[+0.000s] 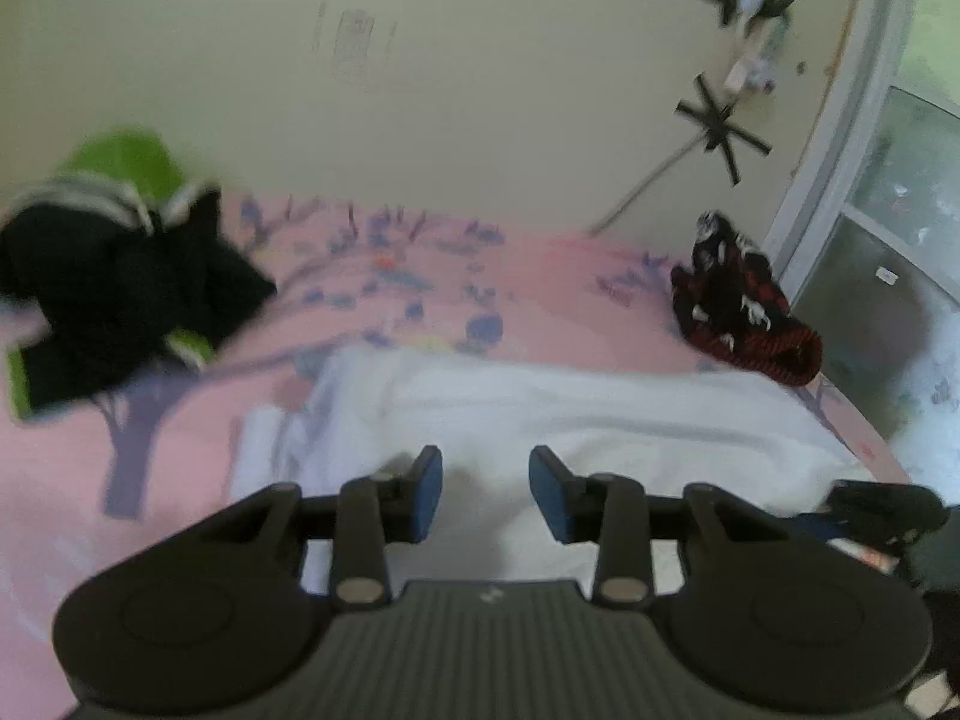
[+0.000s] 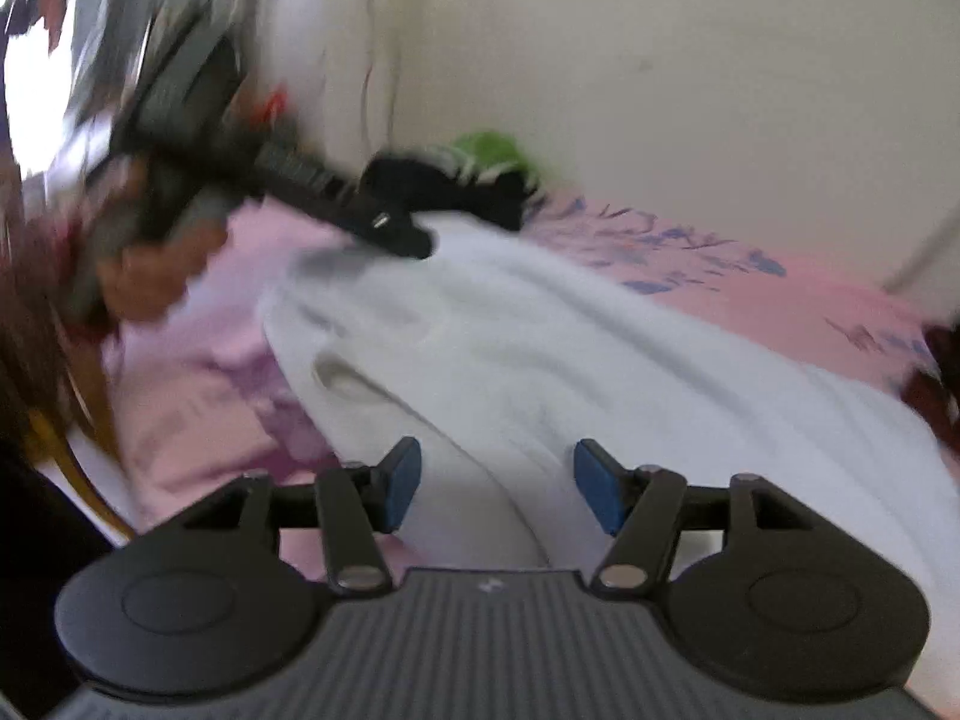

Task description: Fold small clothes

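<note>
White garment (image 1: 540,414) was spread mid-bed on the pink sheet (image 1: 180,480), likely for folding. Left gripper (image 1: 485,495) and right gripper (image 2: 497,489) were held over it, jaws parted, nothing gripped.

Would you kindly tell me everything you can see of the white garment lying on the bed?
The white garment is soft, plain cloth, lying spread and rumpled with long creases across the pink printed bedsheet. It looks partly folded, though blur hides its exact shape. Both grippers hang just over it with fingers apart, nothing pinched between them. It lies apart from the black and green clothes and the red and black garment.
</note>
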The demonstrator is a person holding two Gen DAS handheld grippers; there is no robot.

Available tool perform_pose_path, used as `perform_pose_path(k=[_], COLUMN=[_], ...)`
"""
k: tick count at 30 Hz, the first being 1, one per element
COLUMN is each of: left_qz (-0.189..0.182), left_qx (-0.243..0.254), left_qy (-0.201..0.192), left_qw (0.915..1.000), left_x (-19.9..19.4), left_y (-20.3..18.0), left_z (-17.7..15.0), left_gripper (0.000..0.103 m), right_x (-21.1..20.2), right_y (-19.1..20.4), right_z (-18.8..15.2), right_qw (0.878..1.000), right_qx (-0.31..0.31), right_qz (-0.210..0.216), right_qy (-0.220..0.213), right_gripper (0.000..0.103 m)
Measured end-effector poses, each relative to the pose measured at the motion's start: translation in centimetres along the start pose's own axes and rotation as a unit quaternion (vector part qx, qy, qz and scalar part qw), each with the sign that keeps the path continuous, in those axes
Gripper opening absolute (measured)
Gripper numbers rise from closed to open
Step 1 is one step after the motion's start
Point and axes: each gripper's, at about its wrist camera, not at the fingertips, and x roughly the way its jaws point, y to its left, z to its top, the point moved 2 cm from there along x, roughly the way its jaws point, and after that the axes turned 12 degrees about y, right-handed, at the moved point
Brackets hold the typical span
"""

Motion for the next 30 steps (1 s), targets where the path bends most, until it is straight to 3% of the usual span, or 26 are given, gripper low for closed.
perform_pose_path(k=[2, 4, 6, 9, 12, 14, 15, 16, 17, 18, 21, 23, 25, 27, 28, 29, 30], left_qz=[-0.002, 0.001, -0.001, 0.003, 0.008, 0.009, 0.004, -0.003, -0.011, -0.019, -0.042, -0.032, -0.018, 0.023, 0.048, 0.055, 0.046], left_qx=[-0.013, -0.019, -0.024, -0.022, -0.021, -0.016, -0.012, -0.008, -0.005, -0.002, 0.008, 0.02, 0.035, 0.04, 0.036, 0.031, 0.027], left_qy=[0.012, 0.016, 0.016, 0.014, 0.022, 0.019, 0.01, -0.005, -0.017, -0.029, -0.039, -0.03, -0.017, 0.002, 0.014, 0.022, 0.009], left_qw=[0.9998, 0.9997, 0.9996, 0.9997, 0.9995, 0.9997, 0.9999, 1.0, 0.9998, 0.9994, 0.9983, 0.9988, 0.9991, 0.9989, 0.9981, 0.9978, 0.9986], left_x=[0.7, 0.9, 0.7, 0.3, 0.5, 0.0, -0.6, -1.5, -2.2, -2.8, -2.7, -1.1, 1.2, 3.9, 5.3, 6.3, 6.6], left_y=[0.5, 0.8, 1.0, 1.2, 1.2, 0.8, 0.5, 0.2, 0.0, -0.3, -1.7, -2.7, -3.1, -2.2, -1.4, -0.3, 0.6], left_z=[-0.3, -0.6, -0.9, -1.1, -1.0, -0.8, -0.7, -0.5, -0.3, -0.1, 0.9, 1.5, 2.3, 3.2, 3.6, 4.0, 4.3], left_gripper=[0.033, 0.033, 0.033, 0.033, 0.033, 0.035, 0.037, 0.039, 0.042, 0.044, 0.044, 0.042, 0.041, 0.041, 0.039, 0.026, 0.025], right_x=[1.4, 1.7, 1.1, 0.2, -0.1, -0.6, -1.2, -2.1, -3.0, -3.9, -4.8, -3.8, -2.3, -0.9, -0.3, 0.0, -0.4], right_y=[0.6, 0.2, -0.3, 0.0, 0.7, -0.3, -0.9, -1.6, -2.3, -3.2, -5.2, -6.8, -8.4, -9.7, -10.4, -11.1, -11.6], right_z=[0.7, 1.3, 1.5, 0.7, -0.6, -0.6, -0.7, -0.6, -0.6, -0.6, 0.2, 1.0, 1.3, 0.7, -0.1, -1.4, -2.3], right_qw=[0.999, 1.0, 1.0, 0.997, 0.997, 0.995, 0.993, 0.992, 0.99, 0.989, 0.986, 0.98, 0.974, 0.967, 0.962, 0.958, 0.957], right_qx=[-0.022, -0.008, 0.014, 0.023, 0.019, 0.047, 0.061, 0.078, 0.093, 0.109, 0.139, 0.18, 0.213, 0.224, 0.225, 0.226, 0.234], right_qz=[-0.025, -0.019, 0.003, 0.069, 0.064, 0.087, 0.098, 0.103, 0.103, 0.091, 0.04, 0.002, -0.035, -0.116, -0.152, -0.176, -0.171], right_qy=[0.01, 0.017, 0.024, 0.037, 0.026, 0.029, 0.023, 0.006, -0.017, -0.042, -0.082, -0.089, -0.076, -0.041, -0.021, -0.005, -0.021], right_gripper=[0.049, 0.007, 0.0, 0.0, 0.0, 0.001, 0.012, 0.036, 0.052, 0.057, 0.054, 0.052, 0.048, 0.046, 0.035, 0.034, 0.034])
